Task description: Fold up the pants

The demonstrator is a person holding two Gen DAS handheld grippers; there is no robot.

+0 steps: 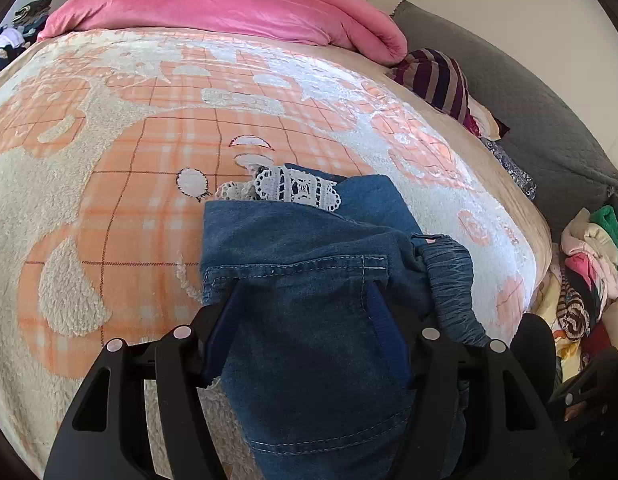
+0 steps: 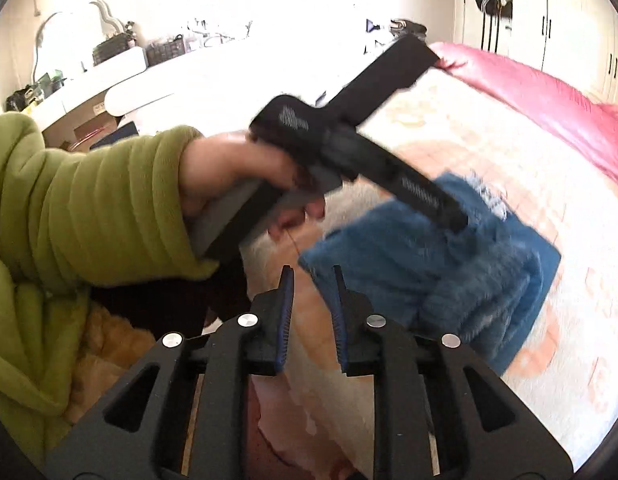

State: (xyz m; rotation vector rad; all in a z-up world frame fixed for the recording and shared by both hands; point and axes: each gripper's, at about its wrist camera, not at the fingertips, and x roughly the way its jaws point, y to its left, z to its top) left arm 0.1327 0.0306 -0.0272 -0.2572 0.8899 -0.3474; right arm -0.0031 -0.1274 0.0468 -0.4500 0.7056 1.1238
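Observation:
Blue denim pants lie folded into a small bundle on the orange-and-cream blanket, white lace trim showing at the far end. My left gripper stands wide open low over the bundle, its fingers straddling a flat stretch of denim without pinching it. The right wrist view, blurred, shows that left gripper in a hand with a green sleeve, tips down on the pants. My right gripper hovers beside the bundle's near corner. It is open a narrow gap, with nothing between the fingers.
A pink duvet is rolled along the far side of the bed. A striped garment and a grey padded headboard lie to the right. Piled clothes sit off the right edge. A cluttered white desk stands beyond the bed.

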